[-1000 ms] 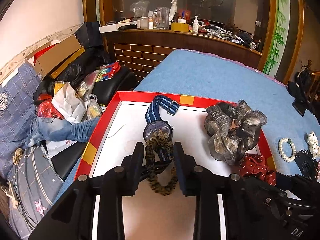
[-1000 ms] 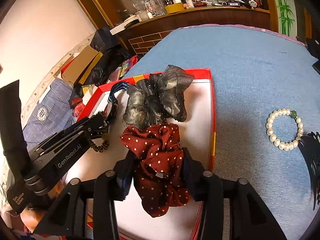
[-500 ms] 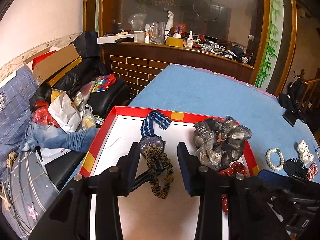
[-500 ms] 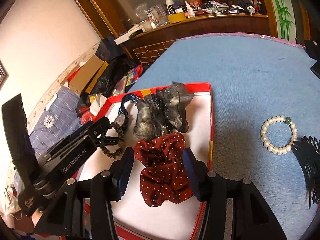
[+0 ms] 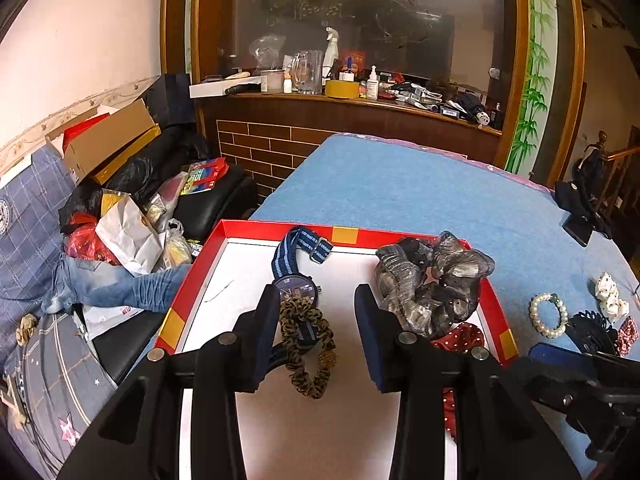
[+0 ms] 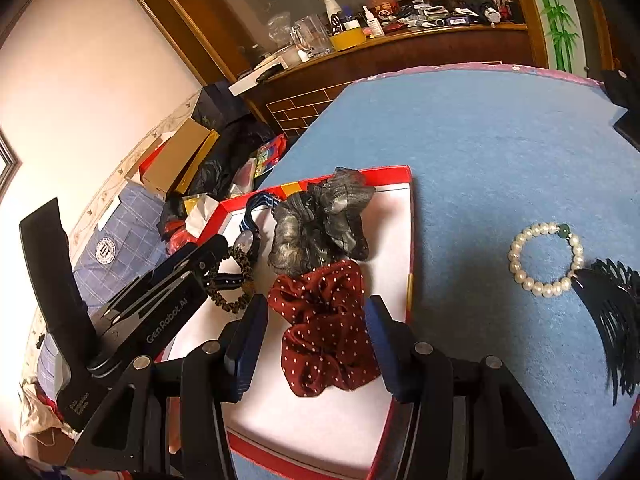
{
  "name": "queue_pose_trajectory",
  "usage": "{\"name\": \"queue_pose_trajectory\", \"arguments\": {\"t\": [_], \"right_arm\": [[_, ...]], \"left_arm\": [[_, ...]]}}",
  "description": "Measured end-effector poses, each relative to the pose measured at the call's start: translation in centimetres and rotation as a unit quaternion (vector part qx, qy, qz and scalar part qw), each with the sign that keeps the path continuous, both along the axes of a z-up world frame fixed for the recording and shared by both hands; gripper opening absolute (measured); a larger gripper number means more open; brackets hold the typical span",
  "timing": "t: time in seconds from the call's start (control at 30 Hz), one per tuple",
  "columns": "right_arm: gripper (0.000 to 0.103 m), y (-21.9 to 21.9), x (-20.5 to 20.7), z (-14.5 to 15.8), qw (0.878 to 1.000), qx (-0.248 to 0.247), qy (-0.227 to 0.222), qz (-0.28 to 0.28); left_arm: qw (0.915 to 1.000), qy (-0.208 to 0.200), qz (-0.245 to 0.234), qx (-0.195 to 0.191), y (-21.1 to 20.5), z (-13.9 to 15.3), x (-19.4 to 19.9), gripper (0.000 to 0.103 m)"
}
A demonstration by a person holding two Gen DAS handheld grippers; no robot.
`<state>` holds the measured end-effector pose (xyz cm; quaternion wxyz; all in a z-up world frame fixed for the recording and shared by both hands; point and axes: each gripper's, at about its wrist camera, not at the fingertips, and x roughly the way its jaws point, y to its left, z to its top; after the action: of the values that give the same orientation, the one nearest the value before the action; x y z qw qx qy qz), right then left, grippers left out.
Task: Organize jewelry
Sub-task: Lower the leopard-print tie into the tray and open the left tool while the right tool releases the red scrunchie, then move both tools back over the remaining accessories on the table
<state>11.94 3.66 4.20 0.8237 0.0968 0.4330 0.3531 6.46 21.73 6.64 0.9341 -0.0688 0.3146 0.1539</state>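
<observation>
A red-rimmed white tray (image 5: 260,227) (image 6: 404,172) lies on the blue table. In it lie a blue-strapped watch (image 5: 298,256), a leopard scrunchie (image 5: 306,336) (image 6: 232,280), a grey scrunchie (image 5: 432,280) (image 6: 320,220) and a red dotted scrunchie (image 6: 326,328) (image 5: 460,338). My left gripper (image 5: 316,320) is open and empty, raised over the leopard scrunchie. My right gripper (image 6: 316,332) is open and empty, raised over the red dotted scrunchie. The left gripper's body shows in the right wrist view (image 6: 160,312).
On the table right of the tray lie a pearl bracelet (image 6: 546,260) (image 5: 549,315), a black hair claw (image 6: 616,308), a white bow (image 5: 608,294) and a small red bow (image 5: 626,330). A dark phone (image 5: 578,230) lies far right. Clutter fills the floor at the left.
Both grippers have opened and let go, the left of the leopard scrunchie and the right of the red dotted one. Both have drawn back and up from the tray.
</observation>
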Motion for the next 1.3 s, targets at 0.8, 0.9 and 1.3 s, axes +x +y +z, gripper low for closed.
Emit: {"name": "queue_pose_trajectory", "arguments": {"t": [0.8, 0.9, 1.3], "right_arm": [[0.055, -15.7, 0.4, 1.1, 0.994, -0.025, -0.051, -0.092], [0.055, -18.2, 1.0, 1.5, 0.993, -0.004, -0.044, -0.108], [0.055, -25.7, 3.5, 0.8, 0.975, -0.008, 0.012, -0.221]], "left_arm": [[0.9890, 0.035, -0.143, 0.013, -15.3, 2.2, 0.2, 0.042], [0.9856, 0.059, -0.158, -0.013, -16.8, 1.6, 1.0, 0.042], [0.9635, 0.143, -0.188, -0.126, -21.1, -0.3, 5.1, 0.049]]}}
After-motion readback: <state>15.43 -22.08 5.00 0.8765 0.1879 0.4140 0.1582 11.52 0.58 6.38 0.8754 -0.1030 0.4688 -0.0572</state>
